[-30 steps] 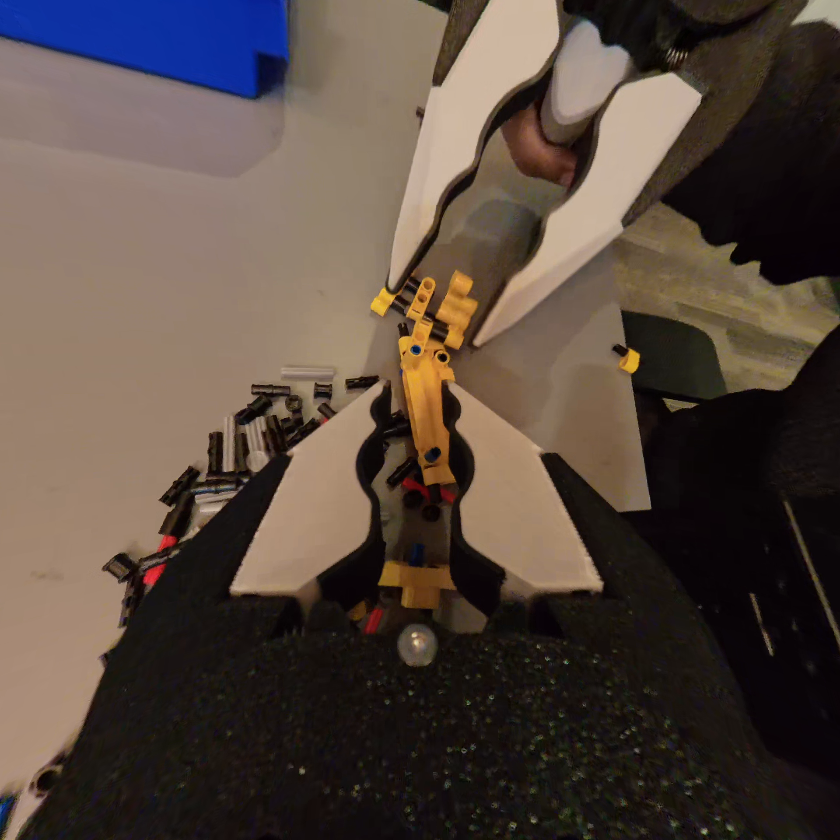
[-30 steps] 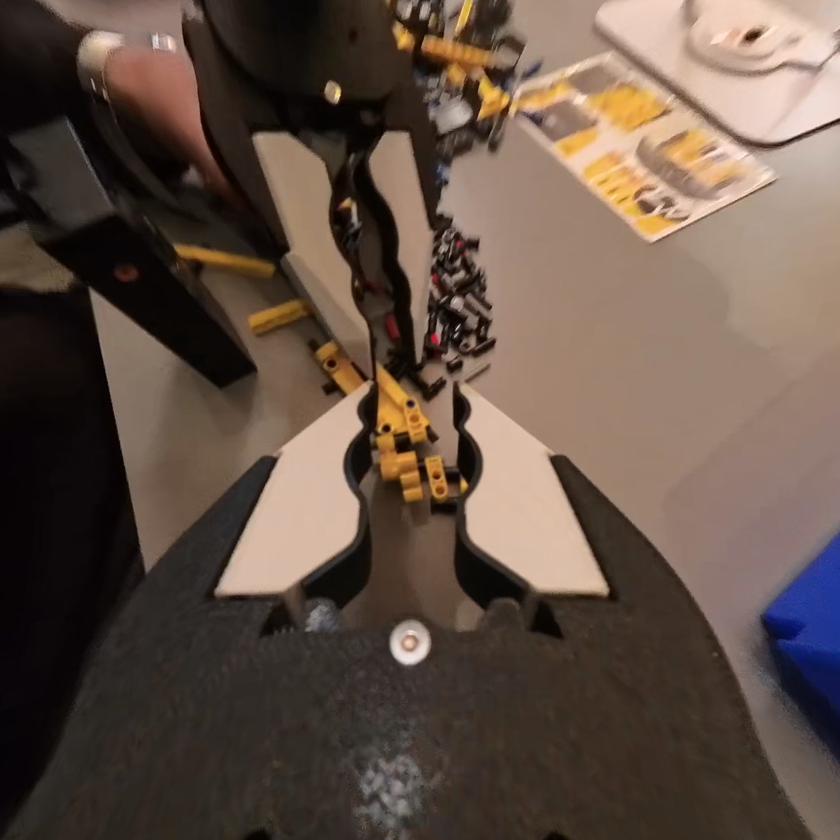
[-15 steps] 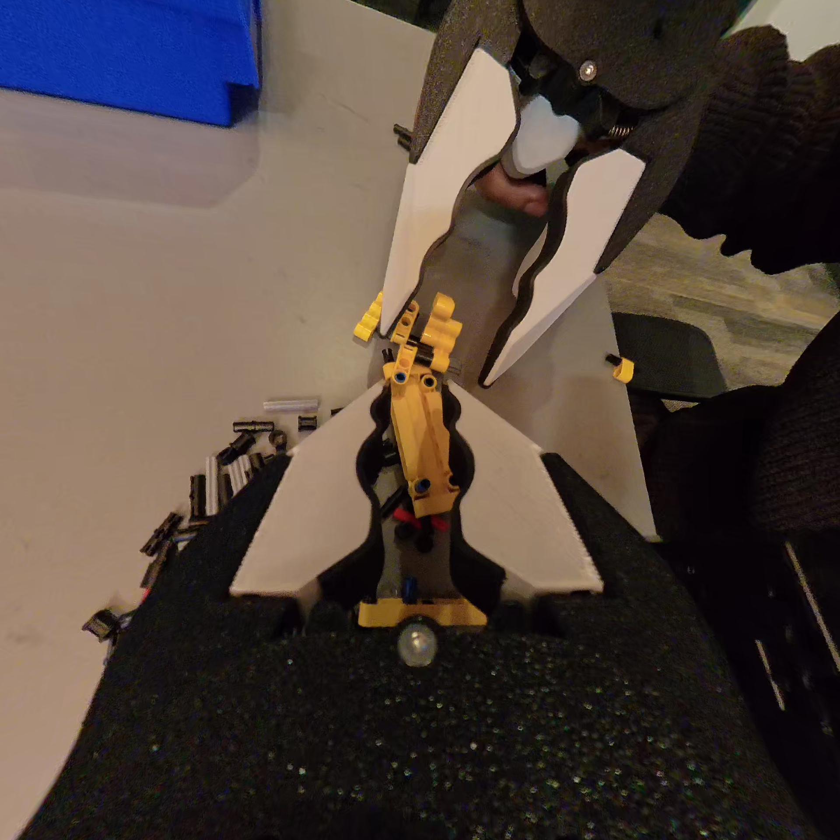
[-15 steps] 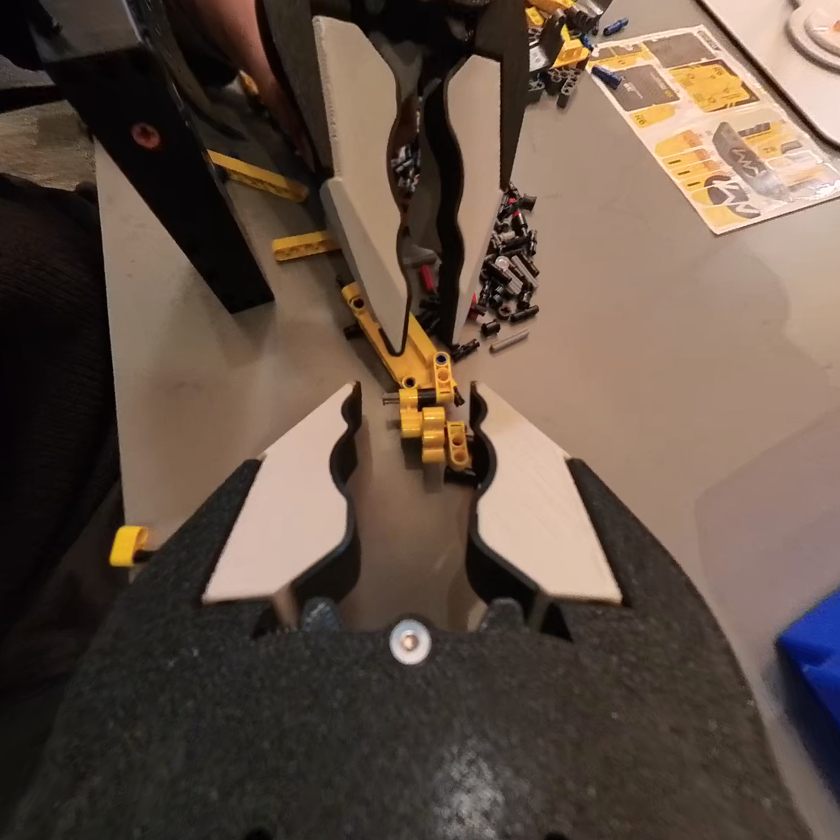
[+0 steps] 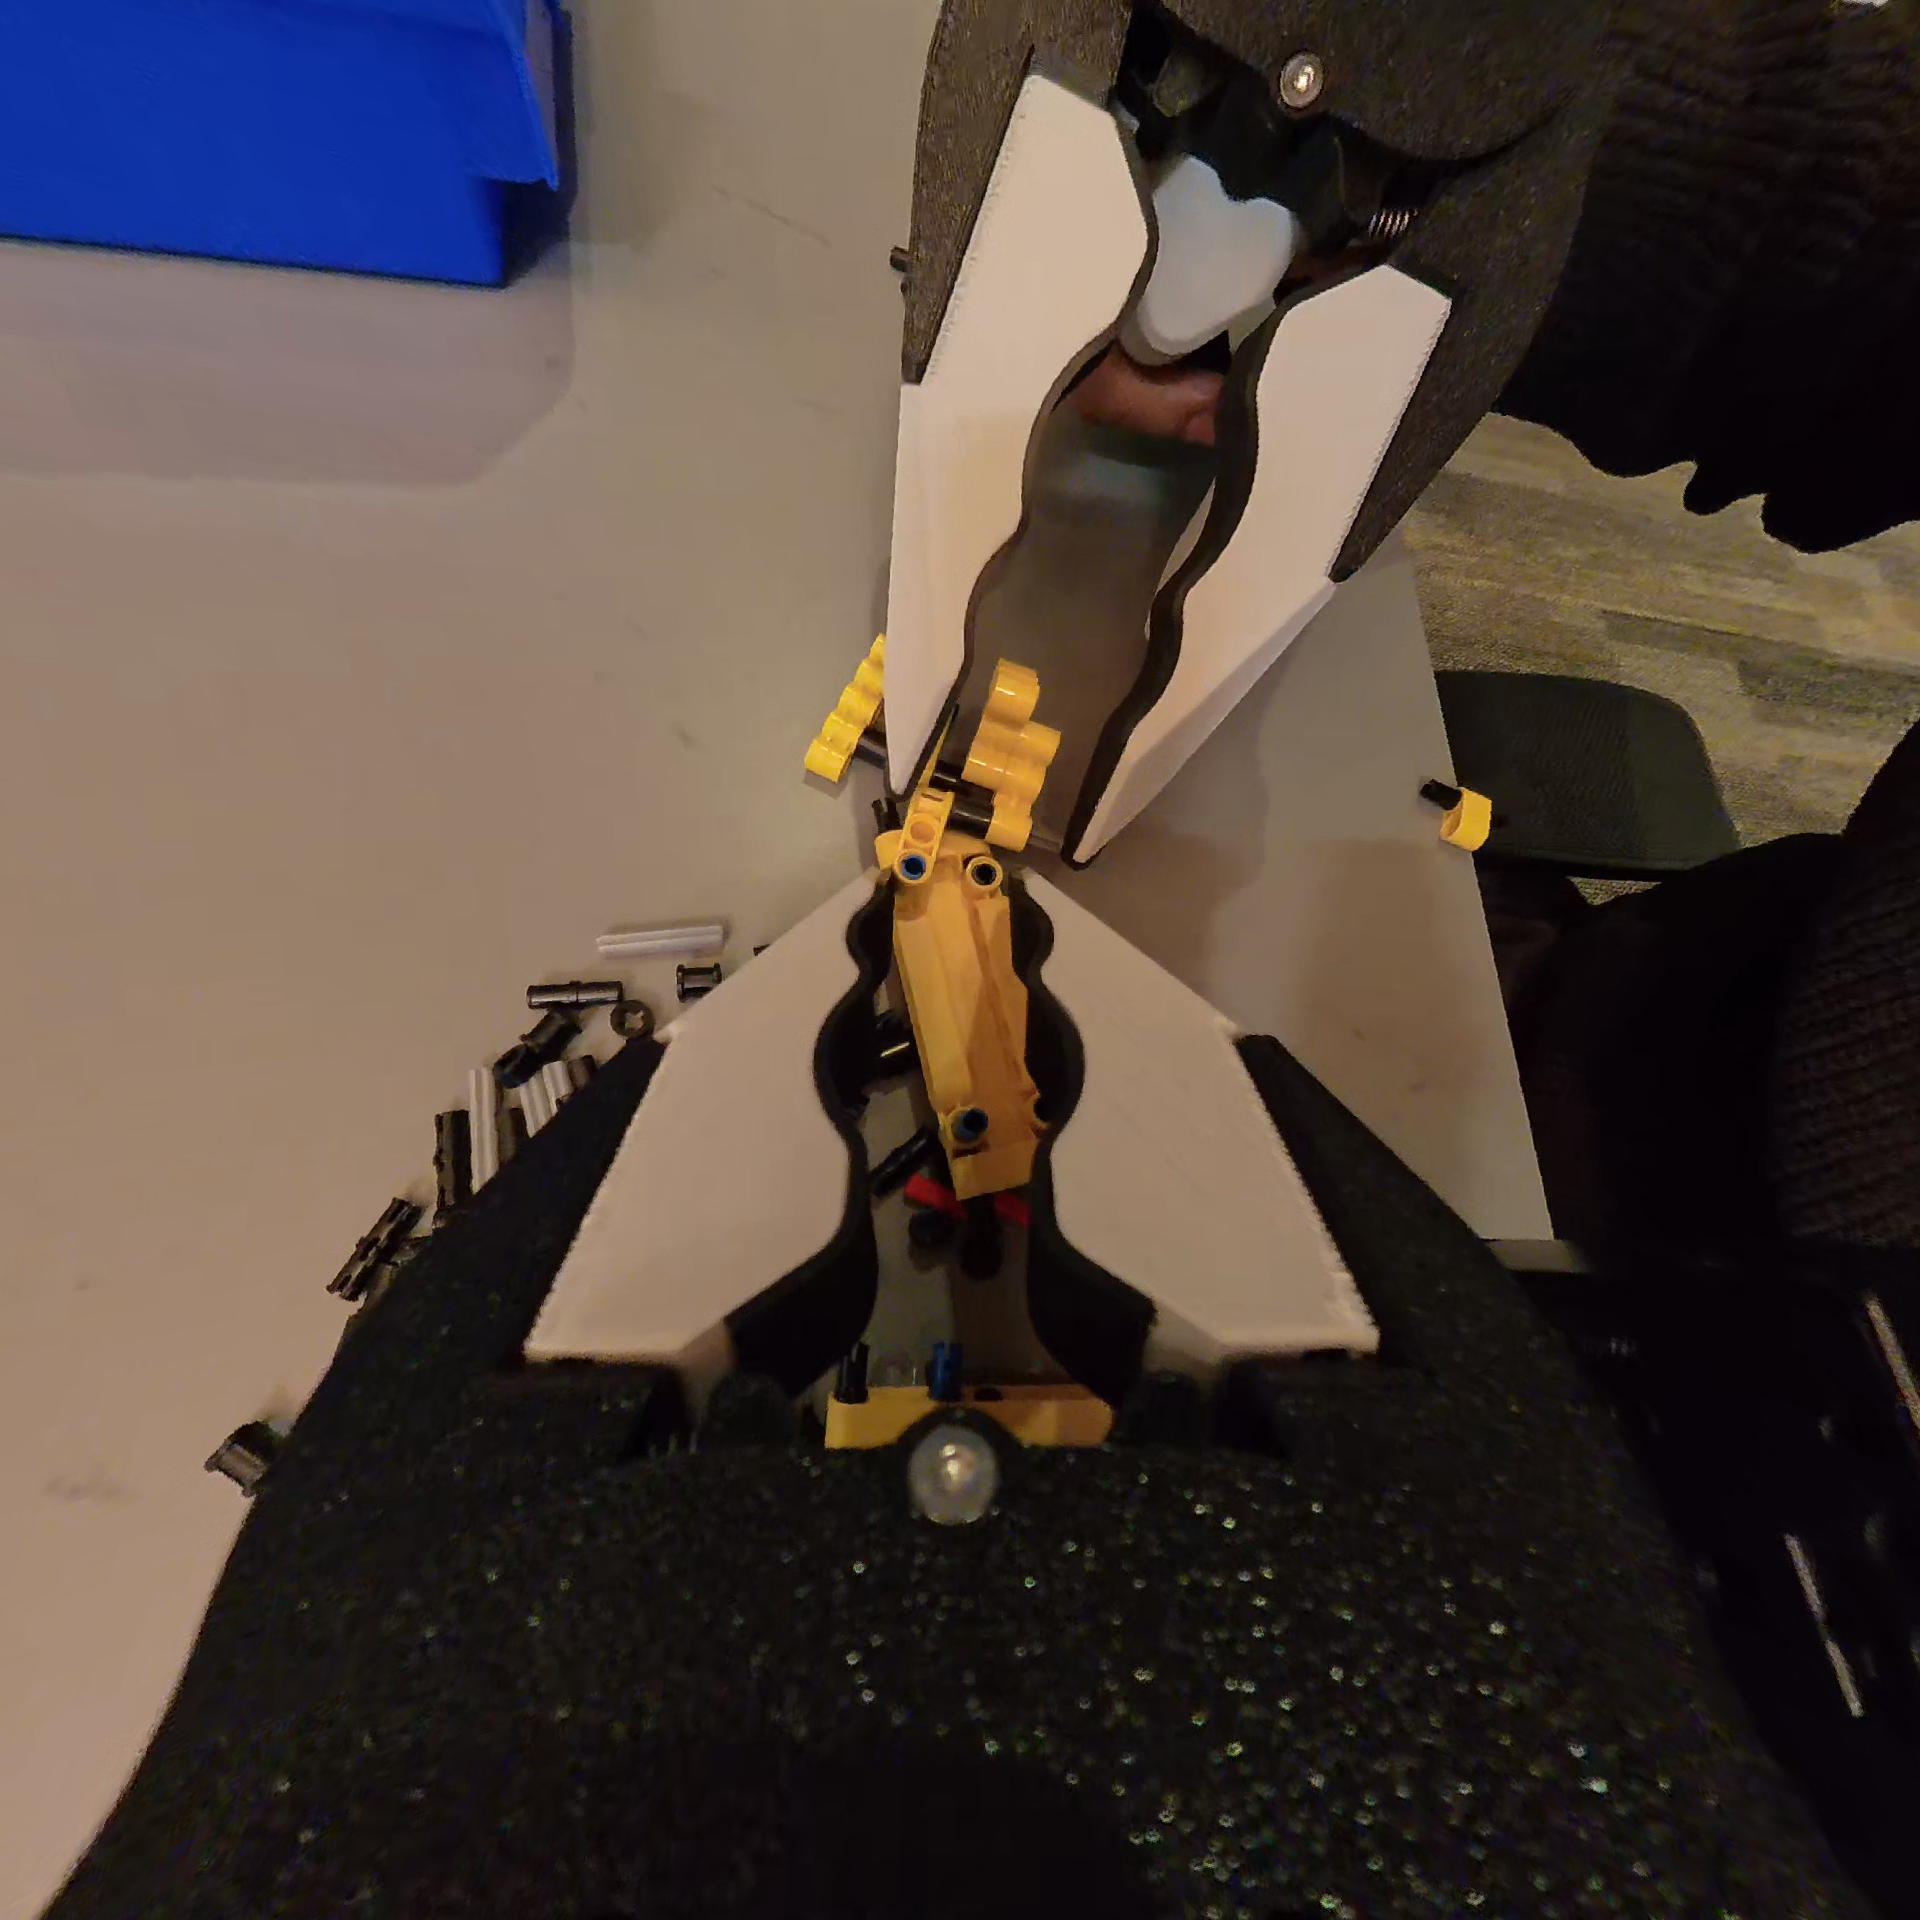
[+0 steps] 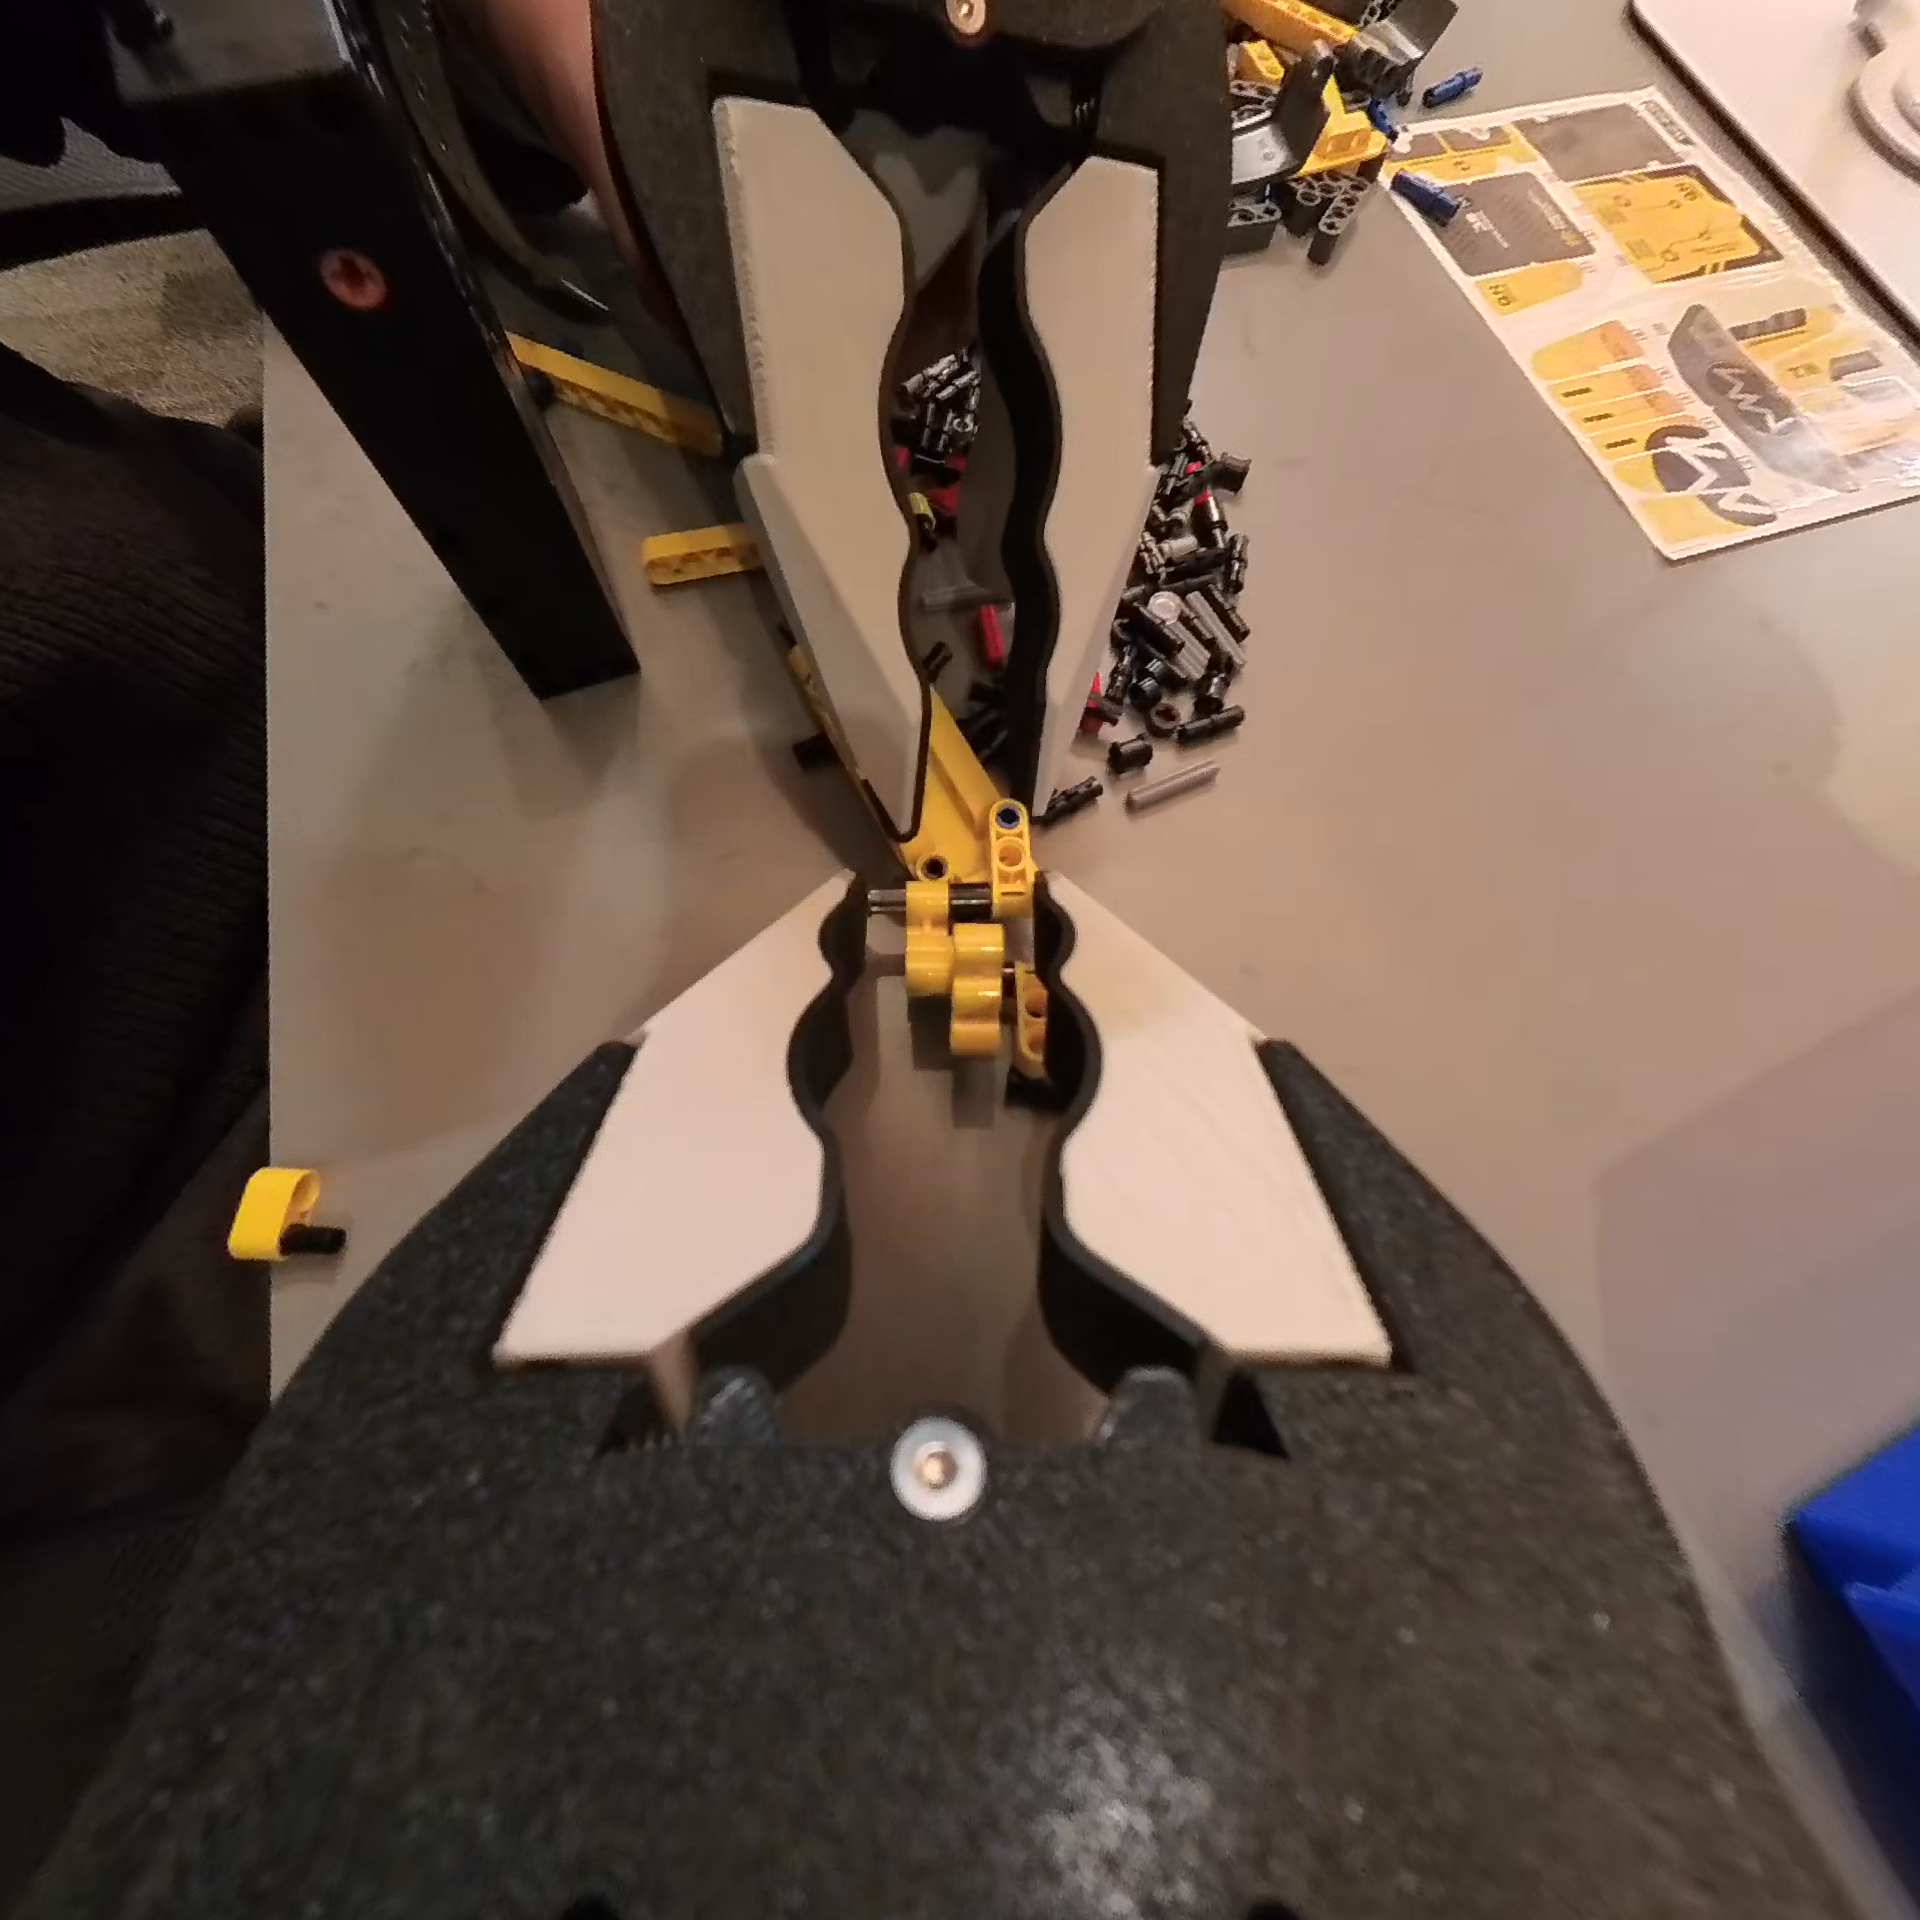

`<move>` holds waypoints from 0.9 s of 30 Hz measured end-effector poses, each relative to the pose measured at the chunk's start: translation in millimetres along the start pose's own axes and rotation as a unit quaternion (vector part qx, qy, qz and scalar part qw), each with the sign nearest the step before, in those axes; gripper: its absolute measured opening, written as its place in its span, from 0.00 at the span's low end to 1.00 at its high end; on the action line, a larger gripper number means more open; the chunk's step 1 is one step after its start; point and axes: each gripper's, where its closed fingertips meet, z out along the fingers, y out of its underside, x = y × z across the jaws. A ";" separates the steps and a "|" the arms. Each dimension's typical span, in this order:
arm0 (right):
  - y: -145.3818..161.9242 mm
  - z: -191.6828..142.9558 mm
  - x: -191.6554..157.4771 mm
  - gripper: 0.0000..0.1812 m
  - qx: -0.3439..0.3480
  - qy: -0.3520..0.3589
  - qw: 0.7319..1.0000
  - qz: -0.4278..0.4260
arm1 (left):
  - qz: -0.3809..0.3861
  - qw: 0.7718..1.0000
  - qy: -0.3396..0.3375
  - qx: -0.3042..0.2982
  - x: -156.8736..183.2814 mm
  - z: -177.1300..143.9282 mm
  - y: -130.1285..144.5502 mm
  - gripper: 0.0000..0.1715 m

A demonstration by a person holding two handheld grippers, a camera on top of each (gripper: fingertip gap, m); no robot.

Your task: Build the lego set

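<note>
My left gripper (image 5: pixel 945 883) is shut on a long yellow beam (image 5: pixel 966 1018), held low over the grey table (image 5: pixel 312 779). A yellow connector cluster (image 5: pixel 1013 748) on a black axle is joined to the beam's far end. My right gripper (image 6: pixel 948 888) faces the left one tip to tip, and its jaws press the cluster (image 6: pixel 956 966) from both sides. One small yellow part (image 5: pixel 847 722) sits just outside a right finger. The left gripper (image 6: pixel 971 810) and the beam (image 6: pixel 951 800) also show in the right wrist view. The right gripper (image 5: pixel 992 810) also shows in the left wrist view.
A pile of black and grey pins (image 6: pixel 1184 623) lies beside the left gripper. A printed sheet (image 6: pixel 1683 301), a blue bin (image 5: pixel 260 135), loose yellow beams (image 6: pixel 696 551) and a black post (image 6: pixel 416 416) stand around. A yellow connector (image 6: pixel 275 1226) sits at the table edge. Less than 4 cm separates the two grippers' tips. About 9 cm separates my left fingertips from the black post (image 6: pixel 416 416).
The right gripper's jaws opened wider half a second ago and have now narrowed onto the cluster. The two grippers have drawn closer. The left gripper keeps its hold on the beam.
</note>
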 end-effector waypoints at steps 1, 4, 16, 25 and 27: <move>0.6 0.6 -0.4 0.18 -0.002 -0.002 1.000 0.001 | 0.001 1.000 0.002 0.000 0.7 0.1 -0.2 0.13; 2.8 2.9 -0.9 0.18 -0.008 -0.006 1.000 -0.001 | 0.004 1.000 0.001 -0.001 0.9 0.6 0.1 0.13; 2.1 3.5 -1.9 0.18 -0.006 -0.004 1.000 0.010 | 0.007 1.000 -0.006 -0.009 0.4 2.3 2.7 0.12; 9.8 0.1 1.2 0.26 -0.021 0.024 0.999 0.021 | 0.018 1.000 -0.010 -0.016 1.1 3.0 5.2 0.08; 9.6 -1.7 -1.0 0.24 -0.017 0.018 0.999 0.026 | 0.020 1.000 -0.013 -0.018 0.7 3.4 5.5 0.07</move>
